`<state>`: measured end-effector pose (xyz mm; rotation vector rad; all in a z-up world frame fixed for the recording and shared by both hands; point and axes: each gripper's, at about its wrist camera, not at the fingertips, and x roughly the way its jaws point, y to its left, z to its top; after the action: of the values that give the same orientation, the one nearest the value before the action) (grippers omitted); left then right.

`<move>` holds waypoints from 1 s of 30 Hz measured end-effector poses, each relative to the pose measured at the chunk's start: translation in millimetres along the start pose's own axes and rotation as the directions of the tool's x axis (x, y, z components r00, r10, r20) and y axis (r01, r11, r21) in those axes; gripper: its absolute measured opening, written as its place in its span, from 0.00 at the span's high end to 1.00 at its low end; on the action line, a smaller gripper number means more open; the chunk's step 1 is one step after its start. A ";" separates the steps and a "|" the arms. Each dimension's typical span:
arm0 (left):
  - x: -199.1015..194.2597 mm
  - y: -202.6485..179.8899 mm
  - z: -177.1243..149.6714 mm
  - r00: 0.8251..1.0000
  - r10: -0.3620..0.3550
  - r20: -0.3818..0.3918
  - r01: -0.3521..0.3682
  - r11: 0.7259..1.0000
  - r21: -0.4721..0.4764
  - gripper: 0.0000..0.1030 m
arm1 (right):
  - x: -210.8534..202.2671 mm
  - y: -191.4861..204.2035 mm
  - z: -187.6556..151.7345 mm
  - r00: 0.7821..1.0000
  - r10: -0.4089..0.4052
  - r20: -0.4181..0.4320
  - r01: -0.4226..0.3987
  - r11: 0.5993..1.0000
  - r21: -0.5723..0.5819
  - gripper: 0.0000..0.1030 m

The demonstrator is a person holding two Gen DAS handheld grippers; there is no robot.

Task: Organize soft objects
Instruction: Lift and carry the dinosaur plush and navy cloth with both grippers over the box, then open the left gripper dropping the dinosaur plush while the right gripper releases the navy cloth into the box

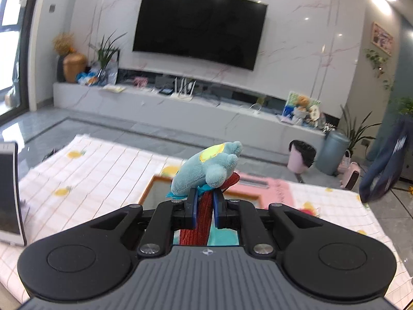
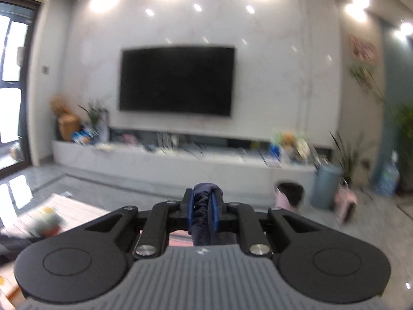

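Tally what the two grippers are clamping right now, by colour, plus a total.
Teal plush toy, sitting on top of the left gripper: 1
Red ribbed cloth, pinched between the left gripper's pads: 1
Navy cloth, pinched in the right gripper: 1
Total: 3

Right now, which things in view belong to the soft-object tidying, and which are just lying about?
Job:
- left gripper, shut on red ribbed cloth with blue plush toy attached
- right gripper, shut on dark navy fabric
- pink cloth on the table

Lying about:
- television
- pink bin
- router
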<state>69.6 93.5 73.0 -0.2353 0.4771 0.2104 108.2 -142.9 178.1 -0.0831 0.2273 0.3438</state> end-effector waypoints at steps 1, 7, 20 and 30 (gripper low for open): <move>3.9 9.1 -2.5 1.000 0.003 -0.010 -0.003 1.000 -0.009 0.87 | -2.0 11.9 0.1 0.999 0.029 0.013 -0.029 1.000 -0.006 0.88; 36.5 44.8 -23.0 0.977 0.004 -0.213 -0.004 1.000 -0.003 0.87 | 3.0 72.2 -18.6 0.975 0.212 -0.062 -0.217 0.973 -0.074 0.88; 57.5 63.1 -68.8 0.887 0.026 -0.461 0.013 0.997 0.082 0.87 | 80.5 147.8 -87.7 0.882 0.371 -0.291 -0.408 0.909 -0.079 0.88; 71.3 48.0 -85.8 0.842 0.088 -0.532 0.025 0.979 0.200 0.43 | 120.3 172.4 -90.8 0.848 0.395 -0.355 -0.444 0.893 -0.068 0.88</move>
<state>82.6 126.2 -43.3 -0.0838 1.0621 0.1235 140.6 47.1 54.5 -0.2415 0.5610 0.7904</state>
